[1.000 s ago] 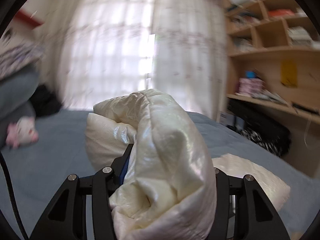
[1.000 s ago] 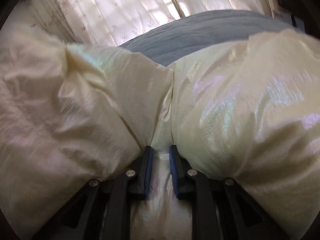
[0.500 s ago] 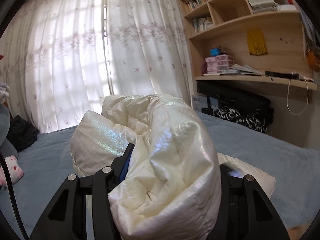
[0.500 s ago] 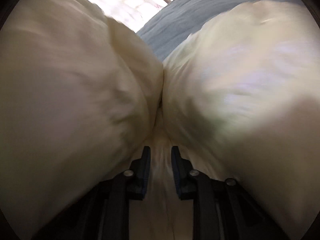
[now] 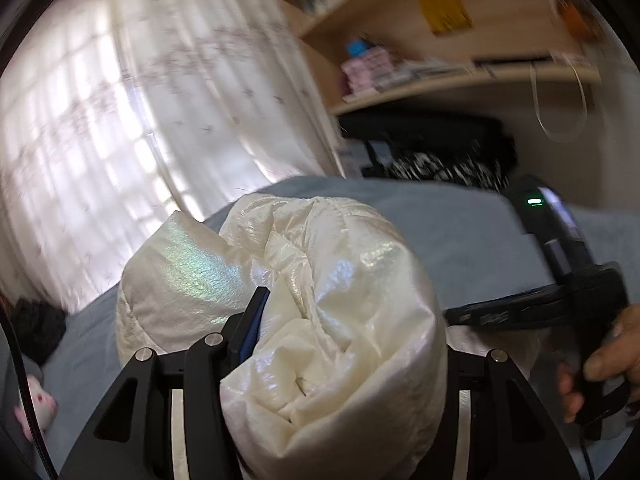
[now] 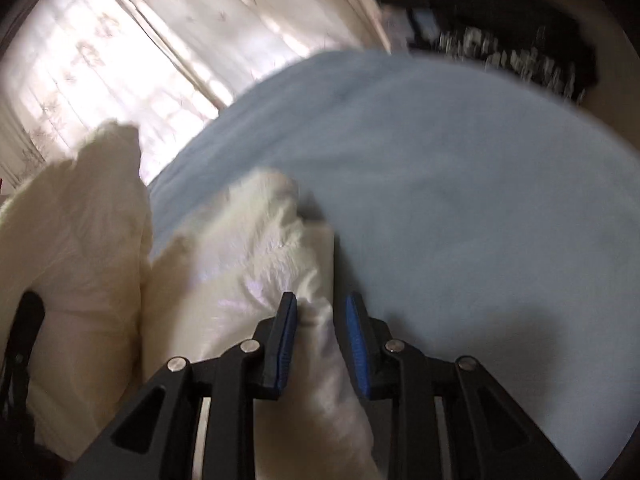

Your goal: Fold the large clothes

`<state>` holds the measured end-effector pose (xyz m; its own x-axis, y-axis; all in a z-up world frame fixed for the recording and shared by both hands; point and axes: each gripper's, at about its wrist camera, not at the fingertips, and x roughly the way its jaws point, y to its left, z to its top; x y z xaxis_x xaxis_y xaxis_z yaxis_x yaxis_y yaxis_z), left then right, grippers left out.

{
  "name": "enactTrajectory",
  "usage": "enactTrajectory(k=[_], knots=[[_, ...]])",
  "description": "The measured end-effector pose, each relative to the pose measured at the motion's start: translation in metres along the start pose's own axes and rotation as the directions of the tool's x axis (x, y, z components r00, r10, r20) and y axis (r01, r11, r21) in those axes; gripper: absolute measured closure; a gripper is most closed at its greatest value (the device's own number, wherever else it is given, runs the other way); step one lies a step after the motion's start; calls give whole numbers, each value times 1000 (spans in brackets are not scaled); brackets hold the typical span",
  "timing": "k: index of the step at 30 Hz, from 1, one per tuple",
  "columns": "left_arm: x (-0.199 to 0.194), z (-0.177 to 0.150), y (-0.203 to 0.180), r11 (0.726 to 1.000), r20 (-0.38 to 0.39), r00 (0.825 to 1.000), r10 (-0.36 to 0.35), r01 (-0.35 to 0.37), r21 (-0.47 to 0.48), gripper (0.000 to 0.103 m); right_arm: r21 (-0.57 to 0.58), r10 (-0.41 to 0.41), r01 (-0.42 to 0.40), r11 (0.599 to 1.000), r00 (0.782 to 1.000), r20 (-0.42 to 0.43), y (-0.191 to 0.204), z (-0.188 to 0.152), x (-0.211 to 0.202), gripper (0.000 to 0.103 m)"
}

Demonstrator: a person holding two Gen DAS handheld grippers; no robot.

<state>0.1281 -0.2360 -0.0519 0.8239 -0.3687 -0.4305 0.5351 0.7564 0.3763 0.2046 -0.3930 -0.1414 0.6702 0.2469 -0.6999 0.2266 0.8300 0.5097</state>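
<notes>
We're gripping the puffy cream shiny quilted jacket [image 5: 320, 320] in the left tongs [image 5: 344, 344]; right tongs [image 6: 320, 336] have just been opening around its edge on the blue bed [image 6: 460, 184]; the folding looks unfinished.

The blue bed [image 6: 460, 184] lies bare toward its far edge and the right side, open to pass over. The puffy cream jacket [image 6: 248, 264] bulks up along the left side, blocking that way. Beyond the far edge, the curtain [image 5: 120, 92] and wooden shelves [image 5: 460, 76] close the room in.
</notes>
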Motion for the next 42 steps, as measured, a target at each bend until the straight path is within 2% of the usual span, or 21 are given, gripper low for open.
enactTrajectory(k=[4,9,13,16,18,21,24,26,28,32,35,39,42], knots=[[23,-4,-38,990,-58,997,-44,51,131,52,-21,84,-84,996,996,-16,14,-11,15,76],[41,-10,-70,974,-92,993,-73,91,207,46,31,143,-142,989,988,-50,-5,-12,3,76],[49,-23,-102,950,-94,993,-66,91,298,38,95,127,-123,988,991,-37,-22,-10,-14,76],[51,-38,-122,928,-60,997,-42,61,368,35,88,73,-72,994,997,-18,-23,-8,-32,76],[51,-41,-125,930,-58,997,-50,68,361,35,74,39,-38,997,999,-15,-17,-9,-42,76],[52,-42,-124,934,-64,996,-58,76,348,34,41,36,-37,998,999,8,-9,-2,-61,76],[52,-43,-123,935,-65,996,-68,86,345,34,-15,93,-92,996,995,34,6,13,-75,70],[52,-42,-122,936,-69,995,-75,94,340,33,-63,105,-102,993,993,45,19,24,-85,60],[50,-42,-121,936,-79,993,-83,105,335,31,-106,146,-140,984,988,43,35,35,-92,59],[44,-34,-114,929,-101,987,-128,155,335,22,-188,242,-239,953,970,-7,65,55,-91,59],[33,-29,-109,916,-116,977,-181,210,342,19,-218,283,-297,930,954,-96,76,57,-79,58],[11,-24,-97,911,-124,964,-234,261,320,19,-241,204,-248,938,960,-192,75,52,-49,59],[-15,-10,-72,916,-115,947,-301,321,240,19,-257,161,-217,942,962,-222,67,41,-38,59]])
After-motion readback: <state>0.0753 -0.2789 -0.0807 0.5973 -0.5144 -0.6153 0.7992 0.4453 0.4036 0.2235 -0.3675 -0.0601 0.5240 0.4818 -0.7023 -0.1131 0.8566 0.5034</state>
